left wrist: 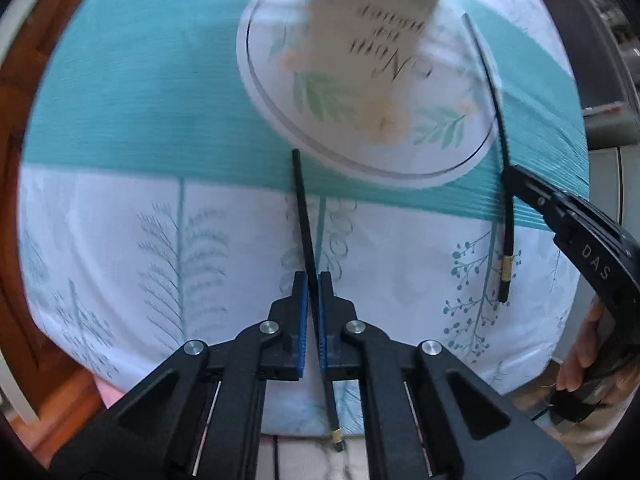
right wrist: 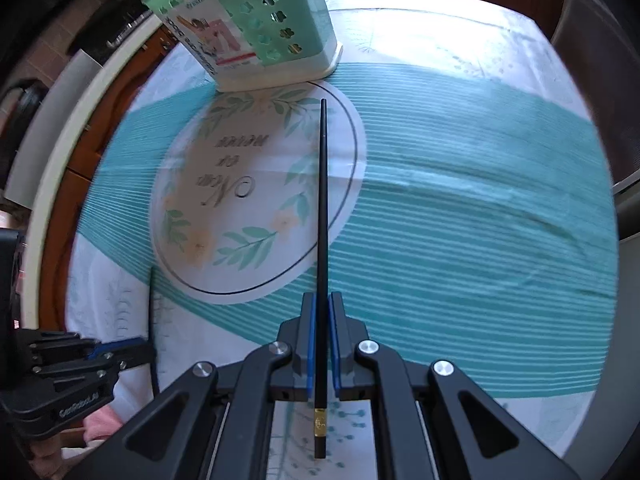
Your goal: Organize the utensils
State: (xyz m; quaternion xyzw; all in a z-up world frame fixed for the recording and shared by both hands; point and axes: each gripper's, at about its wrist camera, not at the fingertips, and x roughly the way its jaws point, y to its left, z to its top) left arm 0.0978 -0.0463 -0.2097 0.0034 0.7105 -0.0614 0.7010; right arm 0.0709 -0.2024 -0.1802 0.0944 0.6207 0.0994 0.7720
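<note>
Two chopsticks are clamped, one in your left jaws, one in your right, tips far ahead of the pads; swing either toward the caddy beyond and it may pivot or slip.

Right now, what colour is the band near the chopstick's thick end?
Gold, on a black chopstick; the band shows best in the right wrist view.
</note>
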